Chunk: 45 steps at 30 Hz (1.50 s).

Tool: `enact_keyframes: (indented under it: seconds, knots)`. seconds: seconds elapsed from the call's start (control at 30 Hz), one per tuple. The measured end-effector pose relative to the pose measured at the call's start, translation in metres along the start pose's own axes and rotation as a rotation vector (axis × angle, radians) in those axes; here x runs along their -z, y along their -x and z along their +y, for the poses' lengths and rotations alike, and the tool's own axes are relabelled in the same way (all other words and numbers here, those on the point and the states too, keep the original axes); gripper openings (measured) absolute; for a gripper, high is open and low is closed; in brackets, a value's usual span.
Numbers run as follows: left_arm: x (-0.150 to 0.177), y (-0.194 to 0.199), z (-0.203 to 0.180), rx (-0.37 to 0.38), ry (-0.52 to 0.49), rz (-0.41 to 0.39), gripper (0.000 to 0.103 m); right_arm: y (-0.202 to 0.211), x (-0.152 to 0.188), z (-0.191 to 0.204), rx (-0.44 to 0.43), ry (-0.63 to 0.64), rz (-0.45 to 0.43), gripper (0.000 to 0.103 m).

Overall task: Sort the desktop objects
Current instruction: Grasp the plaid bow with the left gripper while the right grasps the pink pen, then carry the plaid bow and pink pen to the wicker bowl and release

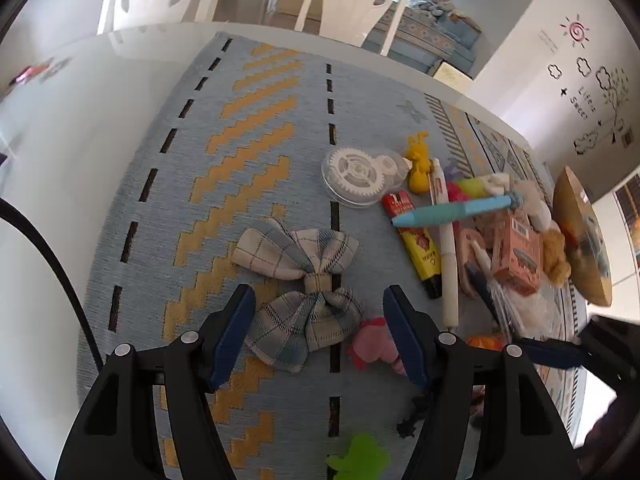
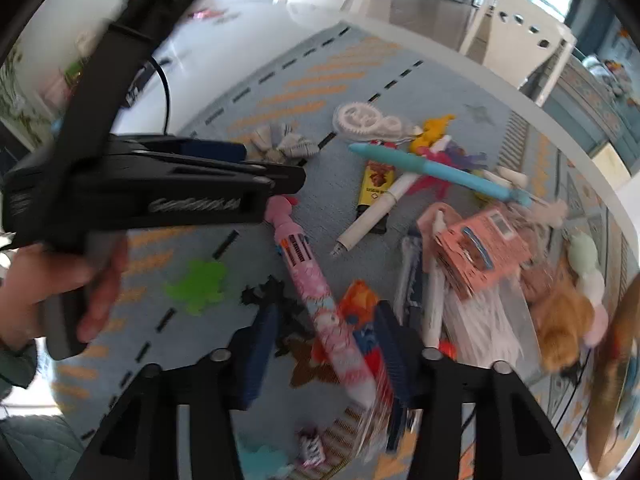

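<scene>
My left gripper (image 1: 319,326) is open, its blue pads on either side of the lower half of a plaid fabric bow (image 1: 298,280) lying on the blue and yellow mat (image 1: 224,184). My right gripper (image 2: 324,354) is open over a fat pink pen (image 2: 316,296) that lies between its fingers; I cannot tell whether they touch it. The left gripper's black body (image 2: 160,184) fills the left of the right wrist view. The bow also shows there (image 2: 280,142).
A pile lies to the right: a clear correction tape (image 1: 360,176), a teal pen (image 1: 452,210), a white pen (image 1: 446,248), a yellow-red glue stick (image 1: 416,240), a pink box (image 1: 516,252), a yellow figure (image 1: 418,164). A green toy (image 2: 198,286) and white chairs (image 1: 352,0) are nearby.
</scene>
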<state>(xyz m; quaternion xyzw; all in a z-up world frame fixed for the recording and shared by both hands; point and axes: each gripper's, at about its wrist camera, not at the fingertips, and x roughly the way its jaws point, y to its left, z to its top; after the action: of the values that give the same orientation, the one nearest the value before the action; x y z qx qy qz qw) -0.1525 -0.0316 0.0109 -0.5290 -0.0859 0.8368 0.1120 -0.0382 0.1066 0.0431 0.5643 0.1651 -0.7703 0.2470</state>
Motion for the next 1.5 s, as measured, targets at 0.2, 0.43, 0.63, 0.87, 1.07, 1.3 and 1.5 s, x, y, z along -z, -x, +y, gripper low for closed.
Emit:
enact_keyframes:
  seconds: [0.2,0.43,0.63,0.87,1.07,1.3,1.5]
  knots:
    - [0.009,0.004,0.002,0.02,-0.041,-0.027,0.064,-0.02,-0.01,-0.006,-0.032,0.004,0.021,0.037]
    - [0.011,-0.002,-0.012,-0.09,-0.121,-0.096,0.043,-0.029,-0.01,0.013,0.048,0.119,-0.004,0.03]
    - [0.012,0.009,-0.004,-0.041,-0.119,-0.071,0.019,-0.017,0.009,0.011,-0.08,0.008,0.0,0.017]
    - [0.017,0.064,-0.009,0.032,-0.097,-0.136,0.019,0.039,0.054,-0.032,-0.407,-0.41,-0.14,0.017]
    - [0.017,0.1,-0.038,0.086,-0.133,-0.18,0.019,0.085,0.089,-0.049,-0.429,-0.521,-0.255,0.017]
    - [0.012,0.124,-0.109,0.148,-0.237,-0.222,0.019,0.138,0.124,-0.079,-0.354,-0.549,-0.355,0.017]
    - [0.006,0.127,-0.183,0.212,-0.329,-0.249,0.019,0.179,0.168,-0.131,-0.274,-0.613,-0.435,0.017]
